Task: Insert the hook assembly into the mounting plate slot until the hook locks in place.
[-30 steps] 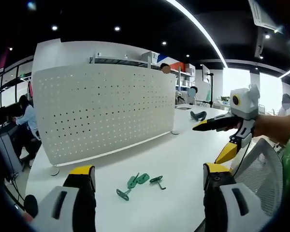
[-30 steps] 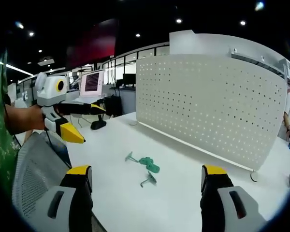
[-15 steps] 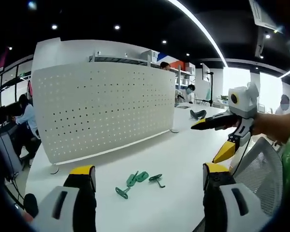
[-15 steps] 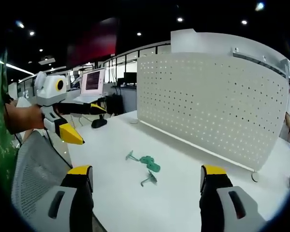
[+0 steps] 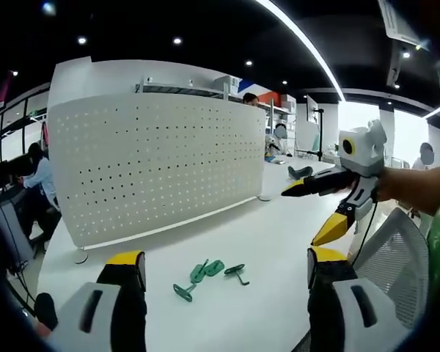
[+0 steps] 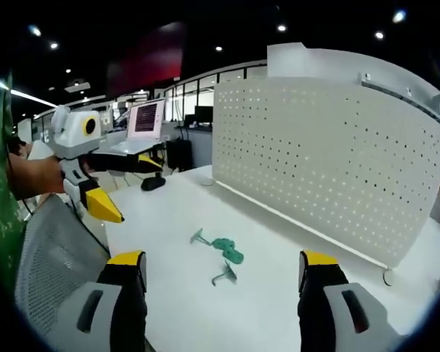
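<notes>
Here, on the white worktop (image 5: pixel 279 235), the green hook assembly (image 5: pixel 198 279) lies flat in the near middle, with a smaller grey-green hook piece (image 5: pixel 237 273) just beside it to its right, apart from it. Behind them, toward the far side, stands the white perforated mounting plate (image 5: pixel 161 165), upright and curved, resting on small feet at the worktop's far edge. In the left gripper view the left tool (image 5: pixel 220 275) has its jaws spread wide and holds nothing, the hook parts lying between and beyond them. The right tool (image 5: pixel 312 213) comes in from the right, held in a hand (image 5: pixel 414 187) above the worktop, its yellow-tipped jaws parted and empty. In the right gripper view the right tool (image 6: pixel 220 268) is likewise spread, with the hook assembly (image 6: pixel 224 246) and the small hook piece (image 6: pixel 224 275) lying ahead on the worktop (image 6: pixel 279 293), the mounting plate (image 6: pixel 330 161) standing to the right, and the left tool (image 6: pixel 136 191) held open at the left. A mesh chair back (image 5: pixel 396 253) stands near the worktop's right edge.
</notes>
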